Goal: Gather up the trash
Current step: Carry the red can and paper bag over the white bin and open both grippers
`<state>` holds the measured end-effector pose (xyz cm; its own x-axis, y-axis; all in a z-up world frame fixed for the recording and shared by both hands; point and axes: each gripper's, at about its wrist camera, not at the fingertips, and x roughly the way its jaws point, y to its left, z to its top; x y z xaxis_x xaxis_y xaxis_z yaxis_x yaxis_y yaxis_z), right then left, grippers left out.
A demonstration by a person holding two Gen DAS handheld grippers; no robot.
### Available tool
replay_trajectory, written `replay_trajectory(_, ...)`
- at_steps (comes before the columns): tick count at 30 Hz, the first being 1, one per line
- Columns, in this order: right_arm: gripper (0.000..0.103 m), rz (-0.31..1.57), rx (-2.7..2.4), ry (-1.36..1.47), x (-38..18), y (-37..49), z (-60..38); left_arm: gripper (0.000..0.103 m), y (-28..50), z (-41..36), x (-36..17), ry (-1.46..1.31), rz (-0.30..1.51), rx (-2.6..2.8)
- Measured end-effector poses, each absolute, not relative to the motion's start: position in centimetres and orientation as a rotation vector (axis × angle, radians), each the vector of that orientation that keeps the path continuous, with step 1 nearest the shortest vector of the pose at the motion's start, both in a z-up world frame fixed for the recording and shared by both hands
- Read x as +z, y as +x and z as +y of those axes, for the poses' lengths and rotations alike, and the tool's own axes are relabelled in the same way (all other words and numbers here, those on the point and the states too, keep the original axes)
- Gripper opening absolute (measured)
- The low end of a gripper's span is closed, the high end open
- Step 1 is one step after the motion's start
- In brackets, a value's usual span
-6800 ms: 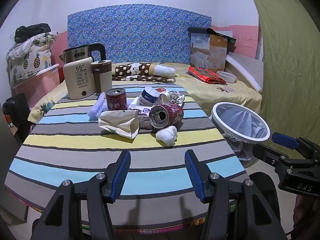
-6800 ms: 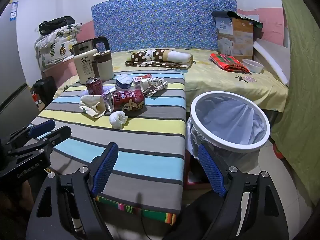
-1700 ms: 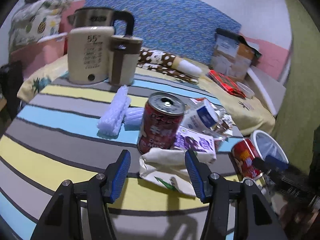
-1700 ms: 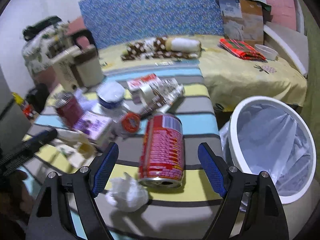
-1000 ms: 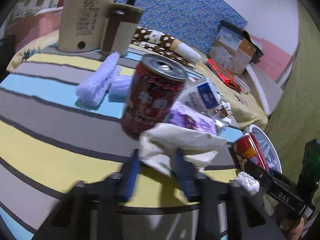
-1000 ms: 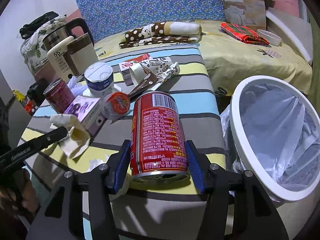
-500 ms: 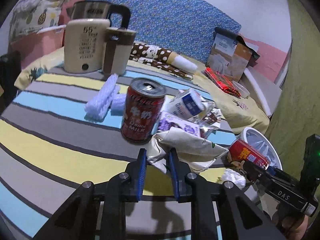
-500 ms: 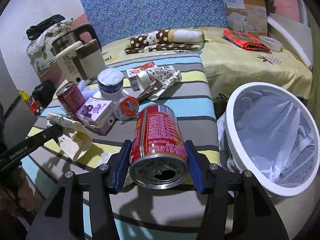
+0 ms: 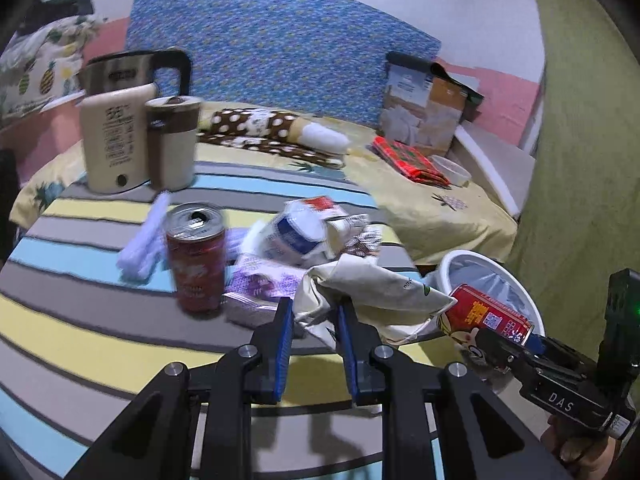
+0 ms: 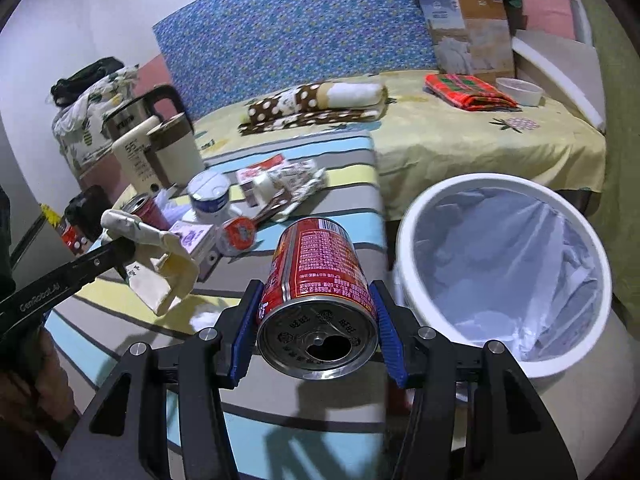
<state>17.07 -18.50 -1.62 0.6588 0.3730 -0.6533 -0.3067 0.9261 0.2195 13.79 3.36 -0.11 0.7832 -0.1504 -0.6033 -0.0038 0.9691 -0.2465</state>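
My right gripper [image 10: 316, 332] clamped red can [image 10: 318, 276] just left of bin [image 10: 404, 248]; left gripper [image 9: 312, 320] pinched crumpled paper bag [image 9: 372, 284], farther left. Judged: carry over bin rim before opening.

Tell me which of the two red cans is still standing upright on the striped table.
The red can beside the purple carton, opened top facing up. The other red can is held off the table, on its side, in the right gripper.
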Motion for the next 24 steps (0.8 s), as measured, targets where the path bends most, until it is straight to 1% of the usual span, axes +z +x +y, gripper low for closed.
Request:
replay_trajectory(12,0.055,0.738,0.222,0.141,-1.7,17.4,-24.9,0.022,17.7,-5.8,0.1,-0.153,0.698,-0.250)
replay_trajectory(18,0.055,0.747,0.135,0.156,-2.2,17.6,-27.8,0.022,20.1,-10.4,-0.9,-0.115,0.732,-0.323)
replay_trajectory(24,0.055,0.766,0.089,0.163,-2.8,18.2,-29.5,0.023,21.8,-13.3,-1.8,-0.083,0.752,-0.364)
